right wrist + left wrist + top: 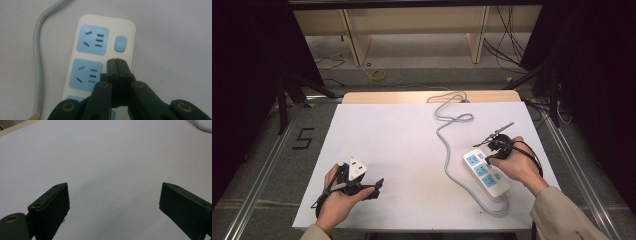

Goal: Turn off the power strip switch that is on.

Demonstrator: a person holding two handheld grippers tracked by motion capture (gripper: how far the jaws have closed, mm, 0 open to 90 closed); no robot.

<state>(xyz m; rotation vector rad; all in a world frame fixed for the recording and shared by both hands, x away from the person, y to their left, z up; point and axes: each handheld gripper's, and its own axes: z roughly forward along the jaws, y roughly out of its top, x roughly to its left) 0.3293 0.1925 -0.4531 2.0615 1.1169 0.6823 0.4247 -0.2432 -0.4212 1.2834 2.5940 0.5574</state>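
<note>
Left gripper (113, 202): your jaws stand wide apart, nothing between them, over bare white table (105, 157).
Right gripper (117, 62): your jaws are pressed together, empty, tips over the power strip (100, 57).
Power strip: it lies flat at your right, beside its grey cable (37, 50).

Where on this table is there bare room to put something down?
The widest free patch is the white table middle and far left, between the left claw and the grey cord. A thin strip runs along the near edge. The right side is crowded: the power strip, its cord and the shut right claw over it.
</note>
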